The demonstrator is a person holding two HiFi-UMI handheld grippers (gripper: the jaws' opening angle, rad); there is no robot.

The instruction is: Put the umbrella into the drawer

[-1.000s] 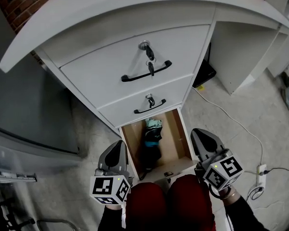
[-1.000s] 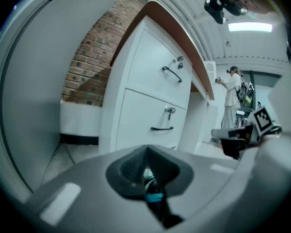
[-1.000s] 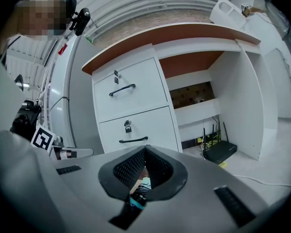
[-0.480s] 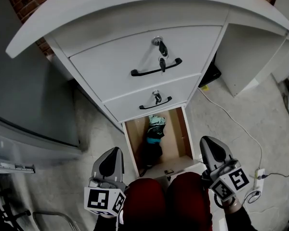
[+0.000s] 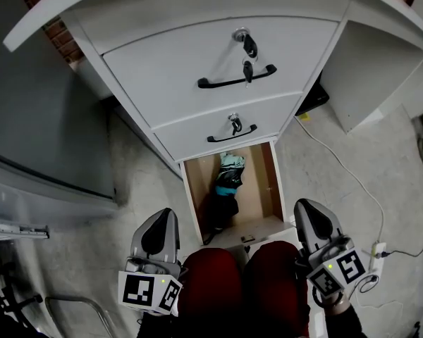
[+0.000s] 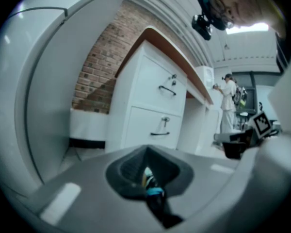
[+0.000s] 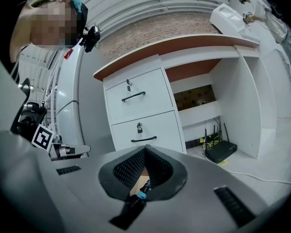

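Down in the lower middle of the head view, the umbrella [image 5: 227, 189] lies inside the open bottom drawer [image 5: 266, 192], same spot as a second ago. Left gripper [image 5: 160, 220] and right gripper [image 5: 313, 213] have both backed off toward the knees [image 5: 211, 287], jaws pressed together on nothing. Looks like the drop's done, and only pushing the drawer shut is left.

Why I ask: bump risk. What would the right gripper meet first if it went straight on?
Probably the front of the closed middle drawer, near its black handle; the right gripper aims roughly there, though depth is unclear.
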